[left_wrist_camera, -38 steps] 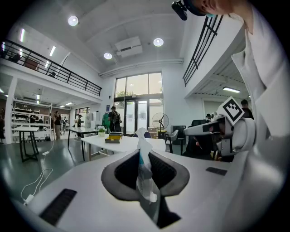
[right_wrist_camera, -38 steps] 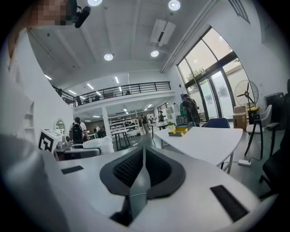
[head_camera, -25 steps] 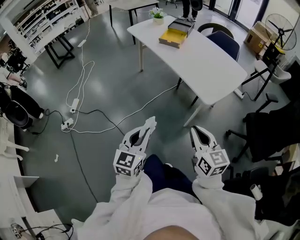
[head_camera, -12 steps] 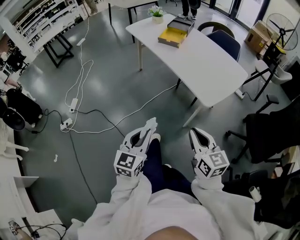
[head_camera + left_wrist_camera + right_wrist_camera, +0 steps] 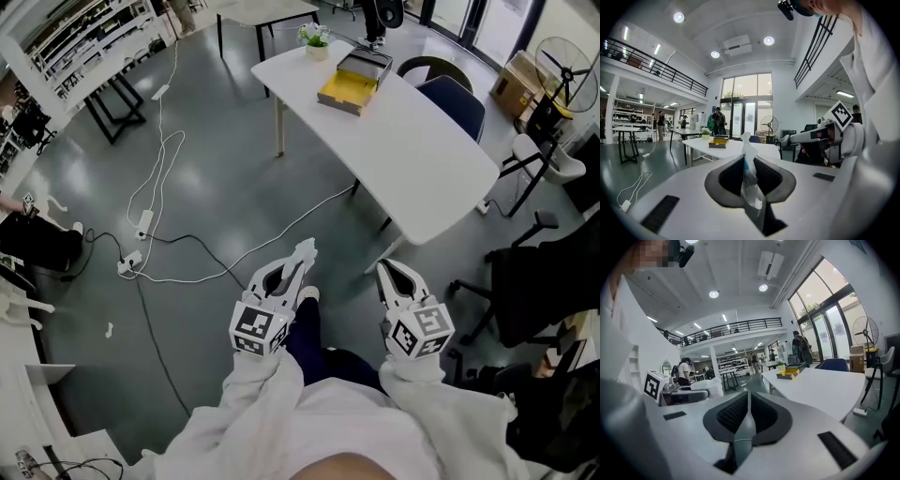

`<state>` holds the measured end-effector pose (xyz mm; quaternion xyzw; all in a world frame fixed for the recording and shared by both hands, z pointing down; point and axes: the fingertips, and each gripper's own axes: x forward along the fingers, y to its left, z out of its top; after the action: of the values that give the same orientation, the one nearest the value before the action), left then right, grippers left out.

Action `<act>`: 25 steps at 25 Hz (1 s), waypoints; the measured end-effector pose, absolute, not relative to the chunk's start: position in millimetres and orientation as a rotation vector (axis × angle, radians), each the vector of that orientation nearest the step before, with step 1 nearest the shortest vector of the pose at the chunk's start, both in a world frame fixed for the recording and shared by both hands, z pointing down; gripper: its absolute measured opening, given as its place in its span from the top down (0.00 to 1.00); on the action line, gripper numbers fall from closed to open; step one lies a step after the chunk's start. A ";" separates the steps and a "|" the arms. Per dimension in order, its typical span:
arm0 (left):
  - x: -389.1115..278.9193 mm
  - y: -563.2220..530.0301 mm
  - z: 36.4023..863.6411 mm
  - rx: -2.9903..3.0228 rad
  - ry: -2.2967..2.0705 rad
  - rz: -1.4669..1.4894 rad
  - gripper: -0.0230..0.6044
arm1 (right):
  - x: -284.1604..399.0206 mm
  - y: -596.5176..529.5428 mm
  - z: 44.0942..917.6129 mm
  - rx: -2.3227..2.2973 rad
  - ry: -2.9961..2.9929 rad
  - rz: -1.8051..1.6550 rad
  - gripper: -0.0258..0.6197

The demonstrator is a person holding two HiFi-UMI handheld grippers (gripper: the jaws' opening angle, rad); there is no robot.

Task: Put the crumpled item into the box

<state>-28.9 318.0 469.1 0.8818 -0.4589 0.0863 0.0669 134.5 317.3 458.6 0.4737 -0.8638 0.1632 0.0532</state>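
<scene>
Left claw (image 5: 748, 157) pinching crumpled item (image 5: 749, 174), long axis along jaws, tip forward, right claw (image 5: 749, 394) pressed together

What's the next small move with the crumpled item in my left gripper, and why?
Probably step forward toward the white table. The left gripper is shut on the crumpled item, but the yellow box sits at the table's far end, well out of reach.

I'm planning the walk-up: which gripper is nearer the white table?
Right. The right gripper sits just short of the near end of the white table; the left gripper, holding the crumpled item, is farther left, over the floor.
</scene>
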 end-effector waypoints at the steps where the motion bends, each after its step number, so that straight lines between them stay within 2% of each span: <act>1: -29.3 308.9 467.4 2.662 -1.381 0.257 0.88 | 134.1 308.5 457.5 1.444 -2.626 0.494 0.89; 25: -64.9 130.7 453.7 2.738 -1.278 0.236 0.88 | 88.2 145.0 447.9 1.521 -2.591 0.499 0.89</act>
<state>-64.9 130.7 453.7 0.9020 -0.4211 0.0779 0.0552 88.2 145.0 447.9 0.4989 -0.8497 0.1638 0.0481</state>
